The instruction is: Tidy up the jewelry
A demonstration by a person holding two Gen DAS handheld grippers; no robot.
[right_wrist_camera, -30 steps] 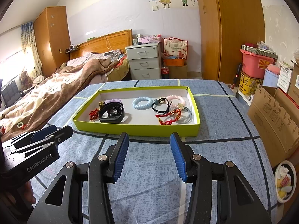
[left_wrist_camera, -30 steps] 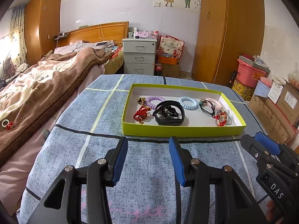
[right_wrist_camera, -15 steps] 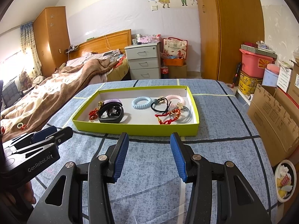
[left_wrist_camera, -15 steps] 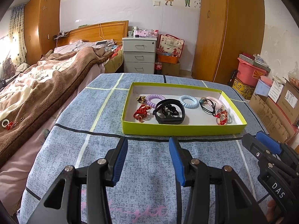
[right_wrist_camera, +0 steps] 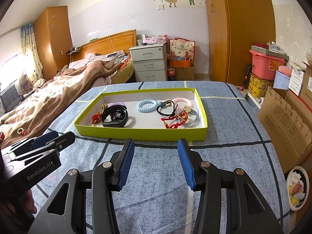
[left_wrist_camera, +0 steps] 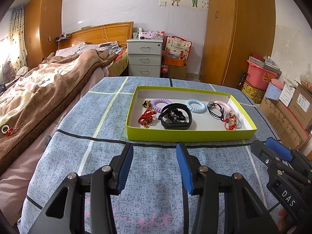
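A yellow-green tray [left_wrist_camera: 187, 135] [right_wrist_camera: 136, 134] lies on the blue checked cloth. It holds a black band [left_wrist_camera: 175, 120] [right_wrist_camera: 115, 118], a purple coil tie [left_wrist_camera: 159, 105], a light blue coil tie [left_wrist_camera: 196, 106] [right_wrist_camera: 146, 105], a pink coil tie [right_wrist_camera: 182, 101], a black hair elastic [right_wrist_camera: 165, 110], red cord bracelets [left_wrist_camera: 147, 117] [right_wrist_camera: 176, 120] and grey rings [right_wrist_camera: 192, 120]. My left gripper [left_wrist_camera: 155, 151] is open and empty, short of the tray's near wall. My right gripper [right_wrist_camera: 156, 146] is open and empty, also short of the near wall.
A bed with a brown blanket [left_wrist_camera: 48, 85] lies to the left. A white drawer unit [left_wrist_camera: 144, 58] and wooden wardrobe [left_wrist_camera: 234, 33] stand behind. Cardboard boxes [right_wrist_camera: 286, 120] and a pink bin [right_wrist_camera: 267, 64] stand to the right. A bowl [right_wrist_camera: 297, 188] sits on the floor.
Both grippers stay open and have barely moved. The tray and its contents are unchanged.
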